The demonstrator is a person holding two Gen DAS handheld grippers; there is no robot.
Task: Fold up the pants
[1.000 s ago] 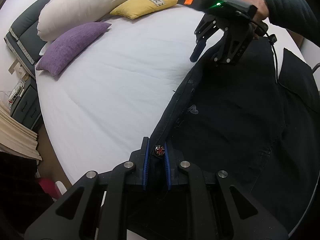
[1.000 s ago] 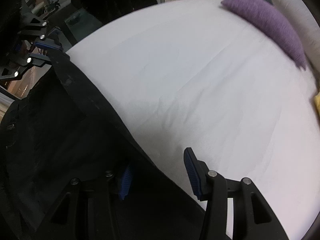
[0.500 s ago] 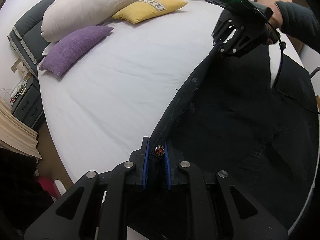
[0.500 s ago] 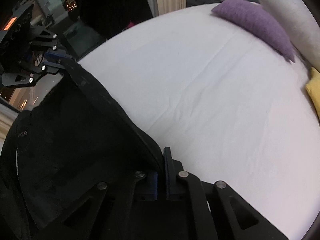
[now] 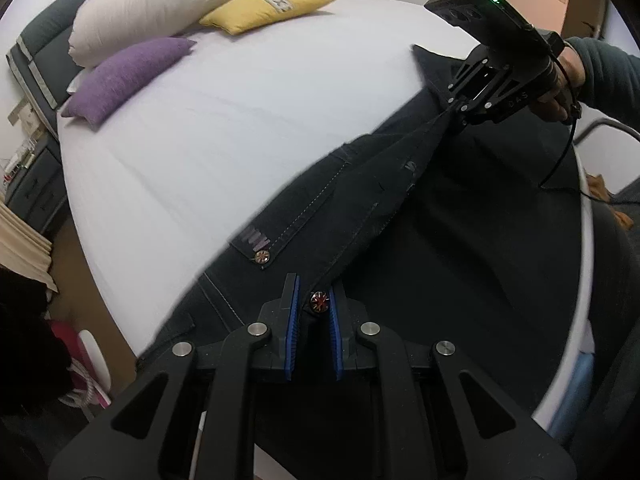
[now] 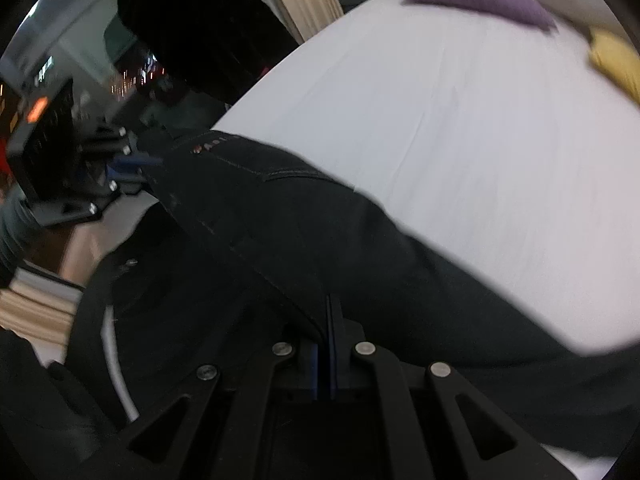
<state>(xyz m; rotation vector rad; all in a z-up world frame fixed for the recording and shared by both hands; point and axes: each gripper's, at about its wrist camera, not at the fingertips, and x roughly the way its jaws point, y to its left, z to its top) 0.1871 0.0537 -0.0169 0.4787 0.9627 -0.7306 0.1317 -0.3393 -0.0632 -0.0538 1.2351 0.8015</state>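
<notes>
Dark pants (image 5: 440, 240) lie across the white bed (image 5: 240, 128). My left gripper (image 5: 313, 304) is shut on the waistband corner by a red button. My right gripper (image 5: 454, 114) is shut on the waistband's other end, farther away at the upper right. The waistband is stretched taut between them and lifted off the bed. In the right wrist view my right gripper (image 6: 326, 320) pinches the dark pants (image 6: 320, 232), and my left gripper (image 6: 132, 160) shows at the far left, blurred.
A purple pillow (image 5: 128, 72), a cream pillow (image 5: 168, 4) and a yellow pillow (image 5: 268, 4) lie at the head of the bed. A nightstand (image 5: 28, 184) and curtain (image 5: 20, 248) stand at the left. The bed edge curves along the right.
My right gripper closed on the waistband, then both grippers lifted it and pulled it taut. The pants have shifted further onto the white sheet towards the pillows.
</notes>
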